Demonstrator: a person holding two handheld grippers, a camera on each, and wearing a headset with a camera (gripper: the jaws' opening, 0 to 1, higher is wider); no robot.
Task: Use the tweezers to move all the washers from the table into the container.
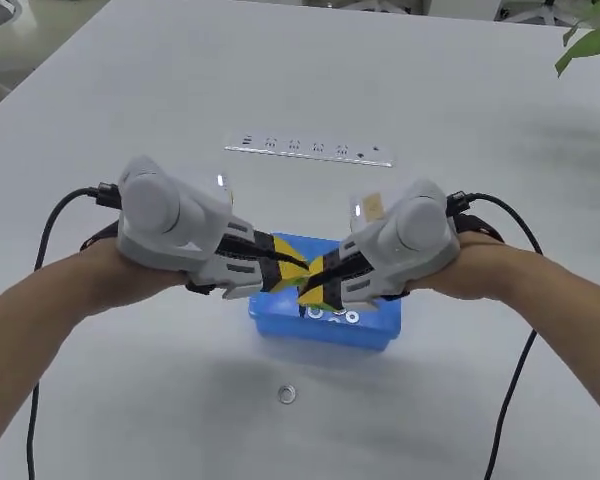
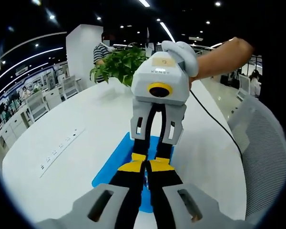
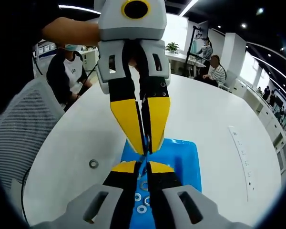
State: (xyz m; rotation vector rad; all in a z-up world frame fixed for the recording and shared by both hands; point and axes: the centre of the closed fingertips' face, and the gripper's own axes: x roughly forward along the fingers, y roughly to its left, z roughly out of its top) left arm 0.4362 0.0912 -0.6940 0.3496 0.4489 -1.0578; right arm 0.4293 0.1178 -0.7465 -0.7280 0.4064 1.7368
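Note:
Both grippers meet tip to tip over a blue container [image 1: 325, 333] [image 3: 181, 160]. My left gripper [image 1: 298, 270] [image 3: 146, 149] comes in from the left, my right gripper [image 1: 316, 290] [image 3: 143, 168] from the right, and both have their jaws shut. Between the touching tips is a thin bluish-green sliver, apparently the tweezers [image 1: 302, 268] [image 3: 144, 162], mostly hidden by the yellow fingertips. Several washers [image 1: 332, 315] [image 3: 141, 209] lie inside the container. One loose washer [image 1: 287, 393] [image 3: 93, 164] rests on the white table in front of it.
A white power strip [image 1: 305, 148] [image 2: 59, 151] lies behind the container. Plant leaves [image 1: 590, 45] hang over the far right corner. A mesh chair [image 3: 24, 133] stands by the table edge, and people sit at desks in the background.

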